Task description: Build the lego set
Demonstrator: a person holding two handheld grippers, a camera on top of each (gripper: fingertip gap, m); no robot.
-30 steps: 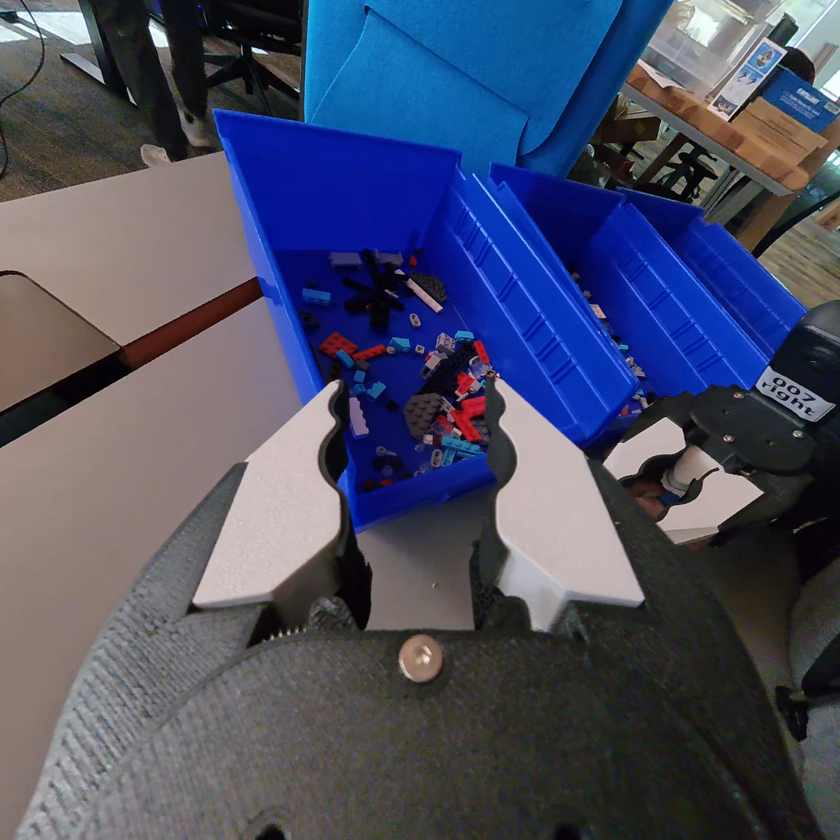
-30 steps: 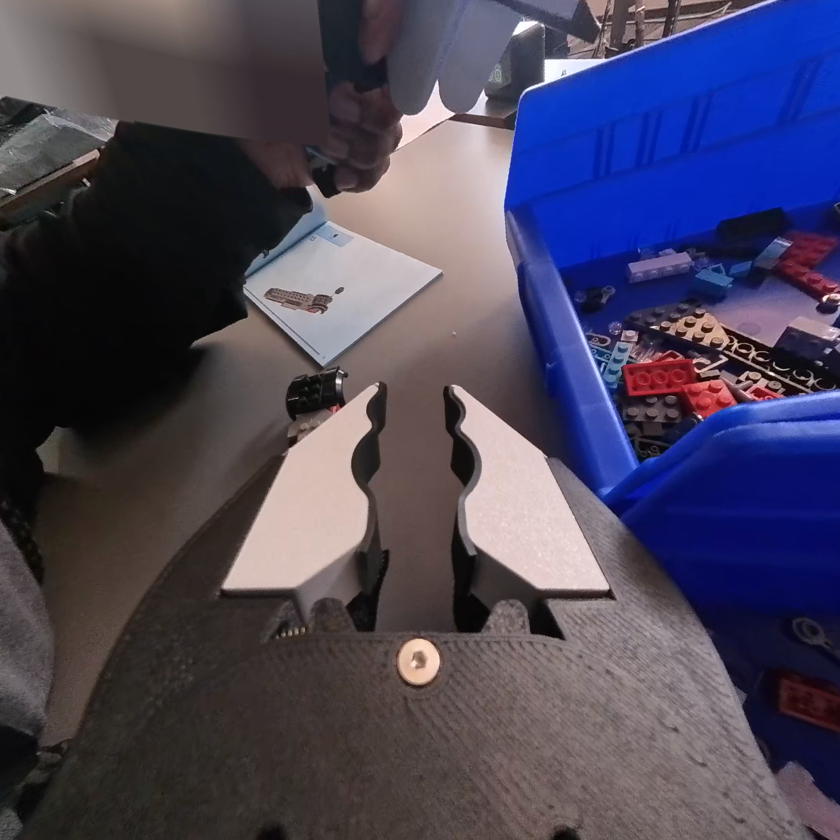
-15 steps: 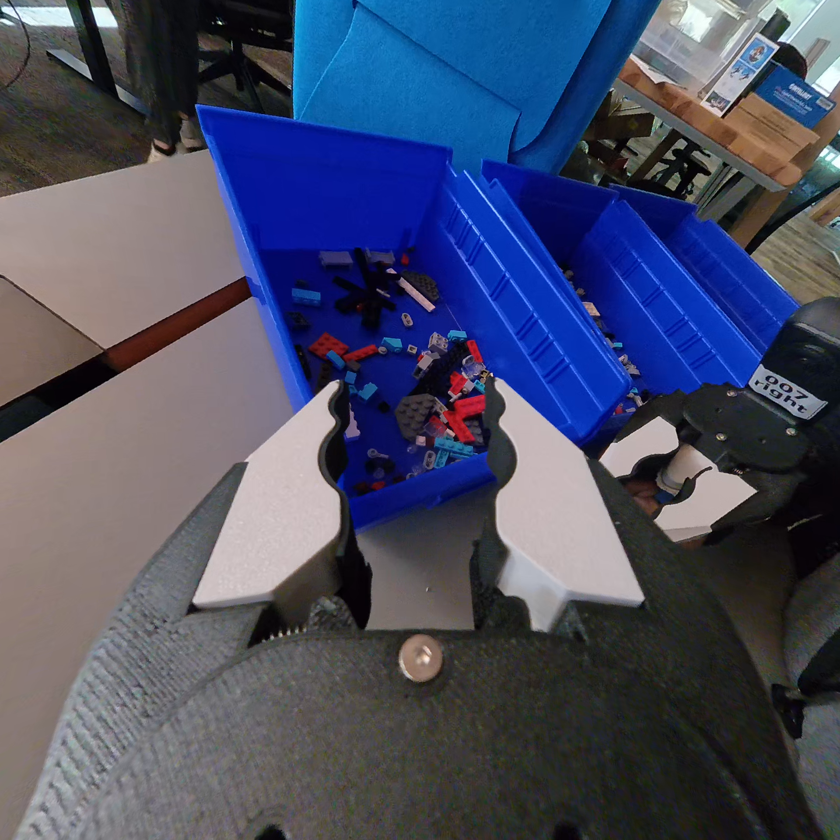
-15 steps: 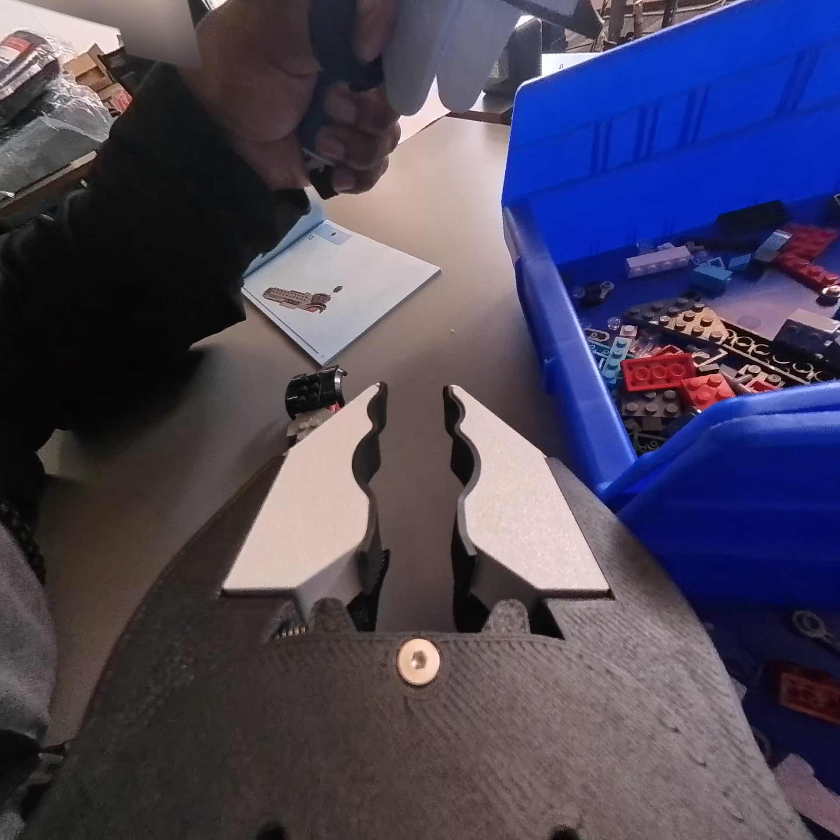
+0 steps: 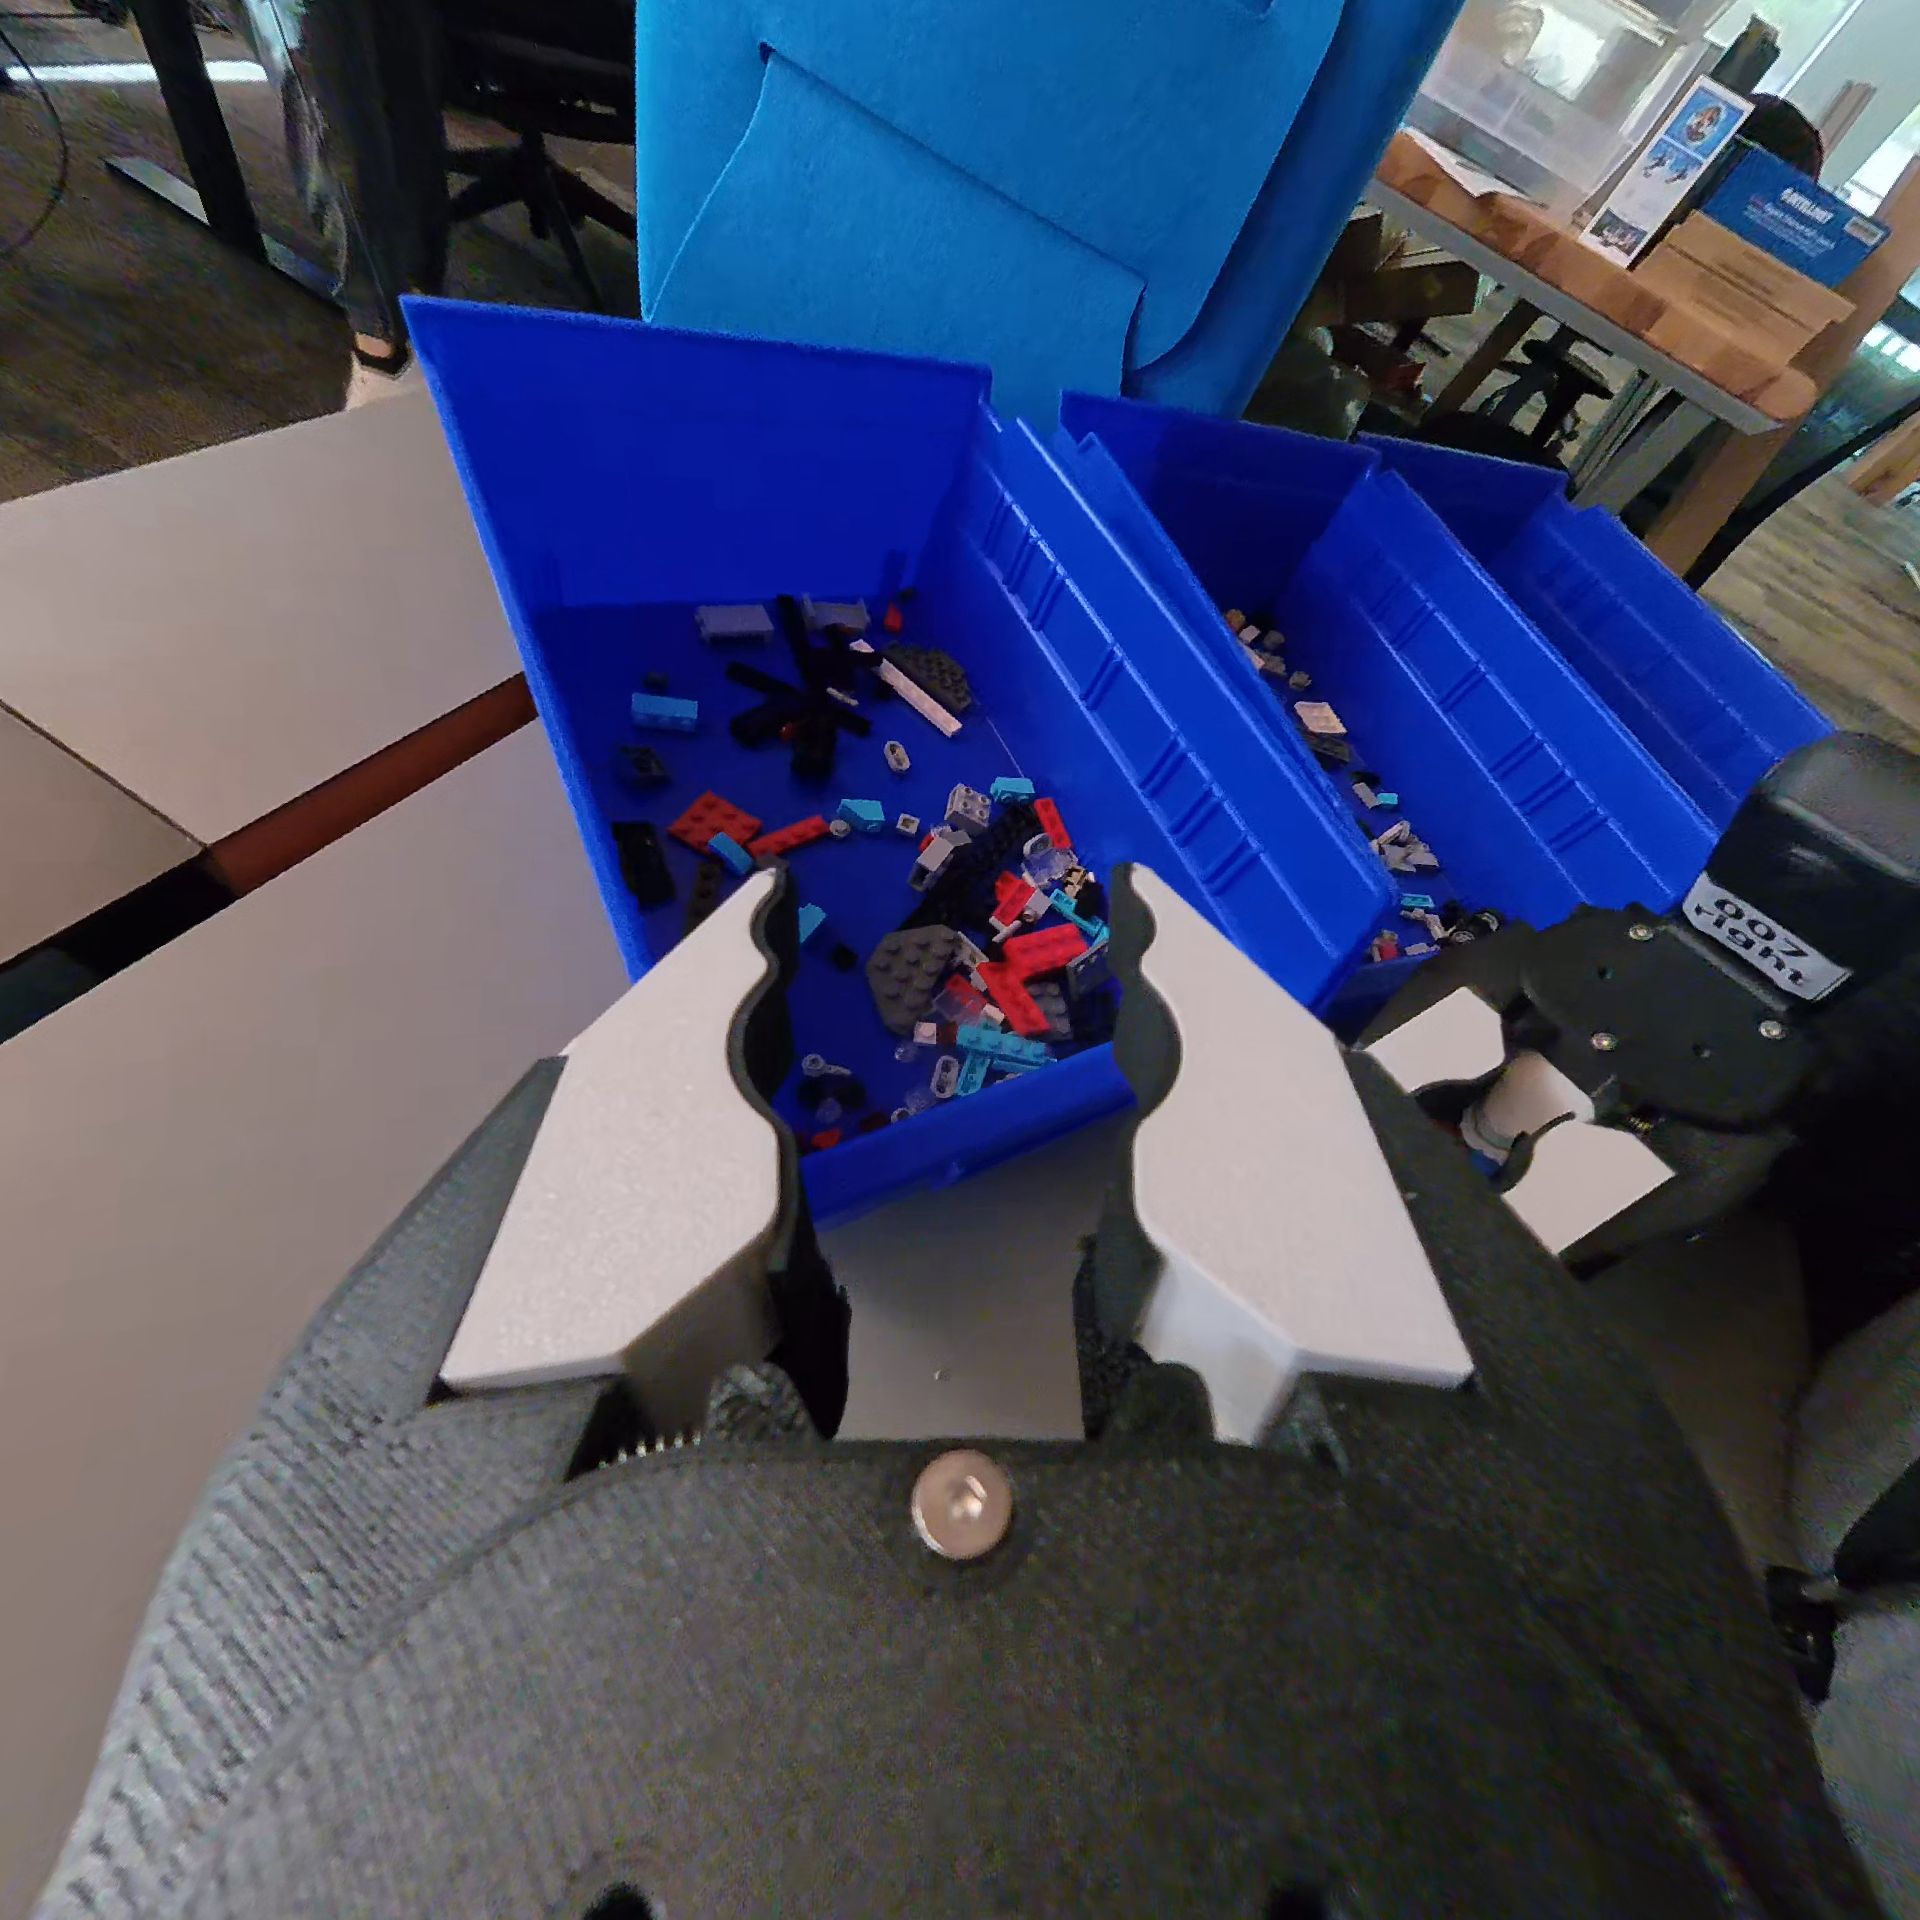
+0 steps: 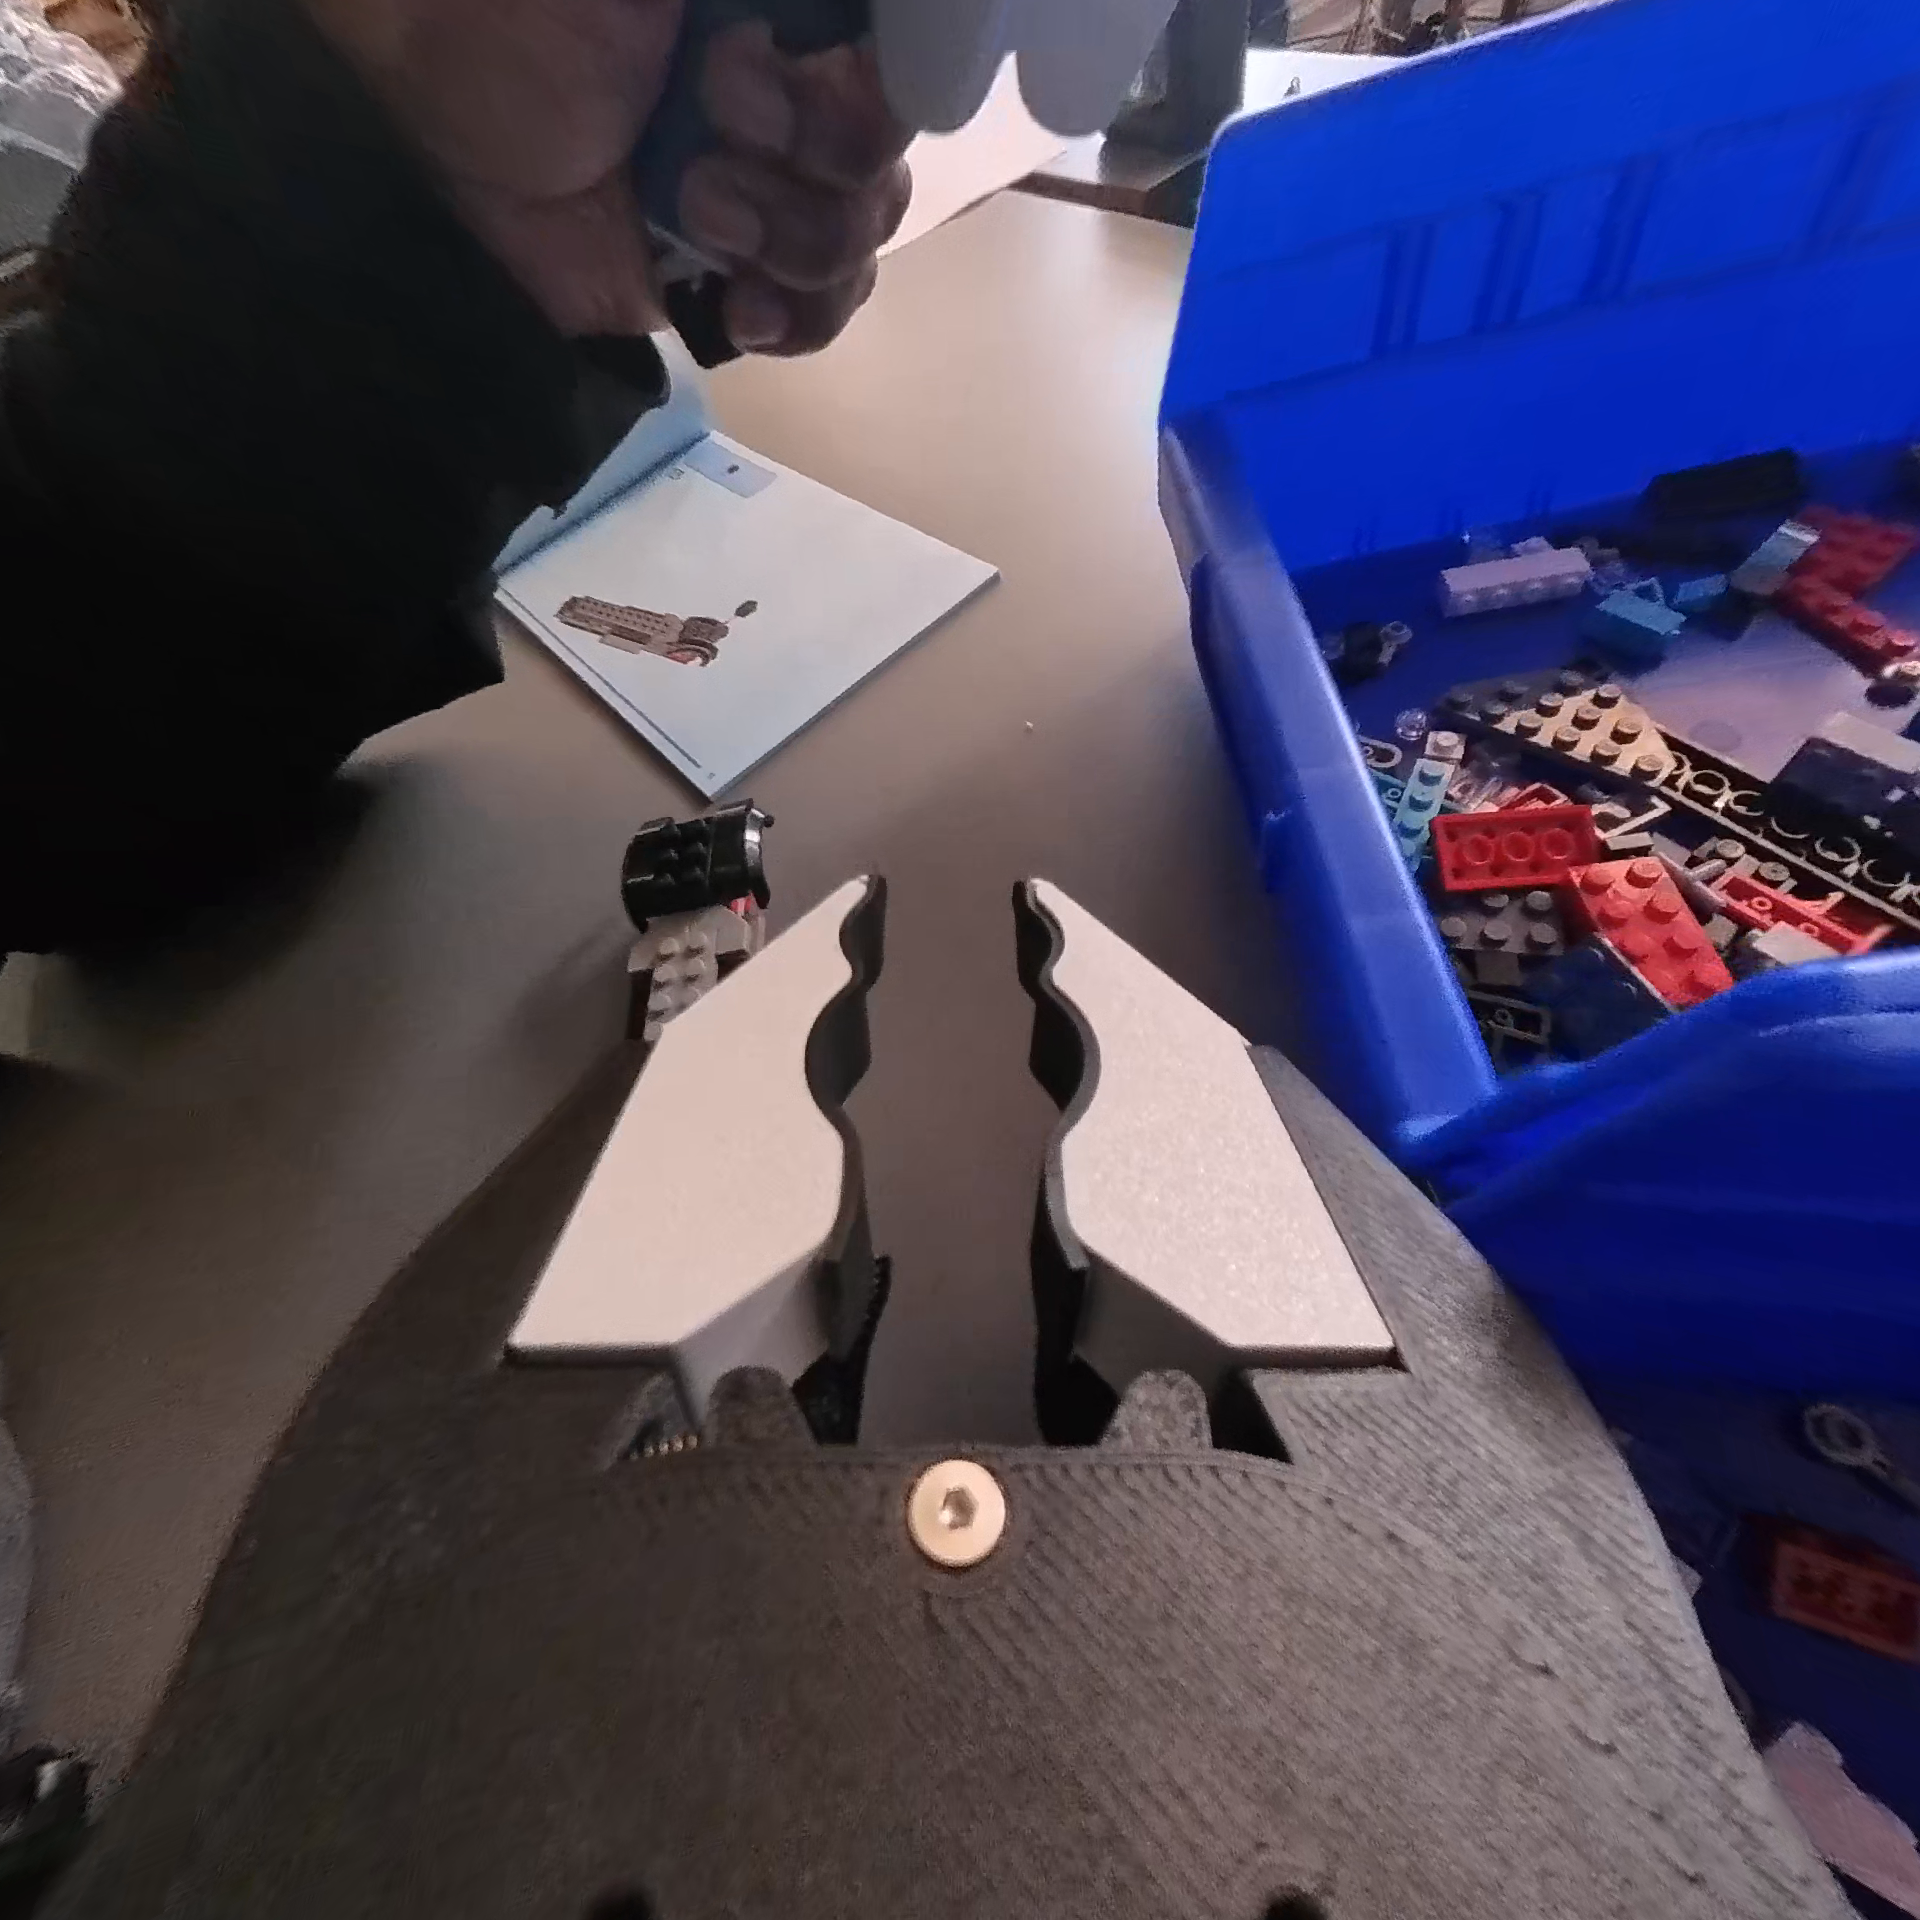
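My left gripper (image 5: 951, 894) is open and empty, held above the near end of a blue bin (image 5: 686, 468) full of loose red, black, grey and light blue lego pieces (image 5: 987, 935). My right gripper (image 6: 948, 894) is open and empty, low over the grey table (image 6: 1039, 436). A small black and grey lego assembly (image 6: 691, 883) lies on the table just left of its left fingertip. The same bin (image 6: 1278, 831) stands to its right. The right gripper's body also shows in the left wrist view (image 5: 1683, 997).
An open instruction booklet (image 6: 769, 613) lies on the table beyond the assembly. A hand and dark sleeve (image 6: 312, 416) holding the left gripper fill the upper left. Two more blue bins (image 5: 1455, 644) stand to the right of the first. A blue felt panel (image 5: 935, 187) rises behind. One gripper's finger ends stand about 15 cm off the other's.
My left gripper has drifted slightly forward and to the left over the bin. The hand in the right wrist view has shifted a little. Both jaws stay as they were.
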